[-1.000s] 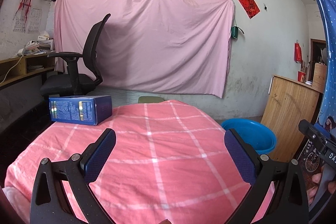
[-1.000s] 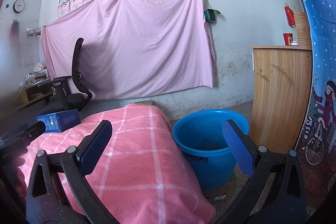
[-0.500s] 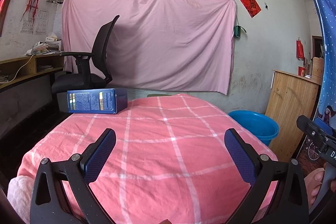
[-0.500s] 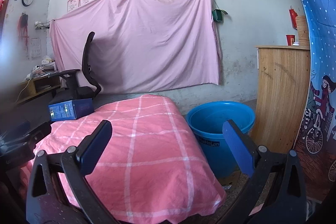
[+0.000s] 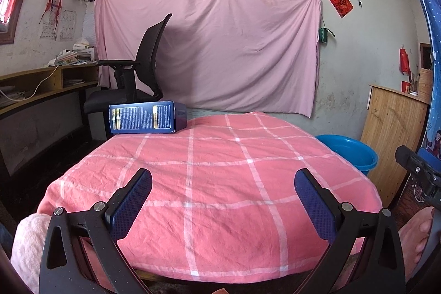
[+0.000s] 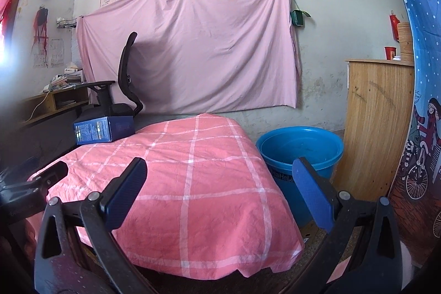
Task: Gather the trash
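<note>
A dark blue carton (image 5: 147, 117) lies on its side at the far left corner of the table with the pink checked cloth (image 5: 220, 178); the right wrist view shows the same carton (image 6: 103, 129) at the far left edge. A blue plastic bucket (image 6: 301, 150) stands on the floor right of the table, and its rim (image 5: 348, 149) shows in the left wrist view. My left gripper (image 5: 223, 194) hangs open above the table's near edge, far short of the carton, with nothing between its fingers. My right gripper (image 6: 217, 183) is open too, over the table's near right part.
A black office chair (image 5: 137, 79) stands behind the carton, beside a wooden desk (image 5: 41, 84) along the left wall. A wooden cabinet (image 6: 377, 123) rises right of the bucket. A pink sheet (image 5: 215, 51) covers the back wall. A person's hand (image 5: 416, 233) shows at the right edge.
Both grippers have drawn back and risen, so more of the table shows and the carton sits farther off. Both stay open and empty.
</note>
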`<control>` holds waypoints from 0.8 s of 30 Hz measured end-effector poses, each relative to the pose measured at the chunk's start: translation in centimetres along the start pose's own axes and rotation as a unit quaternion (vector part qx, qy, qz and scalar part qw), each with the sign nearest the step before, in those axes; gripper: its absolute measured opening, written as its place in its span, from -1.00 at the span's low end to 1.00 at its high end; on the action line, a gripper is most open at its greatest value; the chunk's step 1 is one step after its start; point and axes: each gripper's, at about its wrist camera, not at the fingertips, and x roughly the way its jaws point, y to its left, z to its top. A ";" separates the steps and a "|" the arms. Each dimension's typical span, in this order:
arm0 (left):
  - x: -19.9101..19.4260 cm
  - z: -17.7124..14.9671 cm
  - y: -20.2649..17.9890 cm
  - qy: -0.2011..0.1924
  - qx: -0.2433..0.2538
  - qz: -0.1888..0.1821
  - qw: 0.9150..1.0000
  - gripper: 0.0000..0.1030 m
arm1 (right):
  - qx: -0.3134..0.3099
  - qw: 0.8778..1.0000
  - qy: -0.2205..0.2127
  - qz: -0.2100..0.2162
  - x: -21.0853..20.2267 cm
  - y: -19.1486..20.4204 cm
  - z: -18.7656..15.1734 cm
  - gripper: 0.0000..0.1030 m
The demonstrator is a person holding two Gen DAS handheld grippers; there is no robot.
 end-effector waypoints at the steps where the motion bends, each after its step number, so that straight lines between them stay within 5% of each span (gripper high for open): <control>1: 0.1 -0.1 0.1 -0.002 -0.001 0.001 1.000 0.97 | -0.001 1.000 0.001 0.000 0.1 0.0 -0.1 1.00; 24: 1.4 -0.7 1.0 -0.006 -0.004 0.032 0.999 0.97 | -0.005 1.000 0.013 -0.008 1.9 0.1 -0.9 1.00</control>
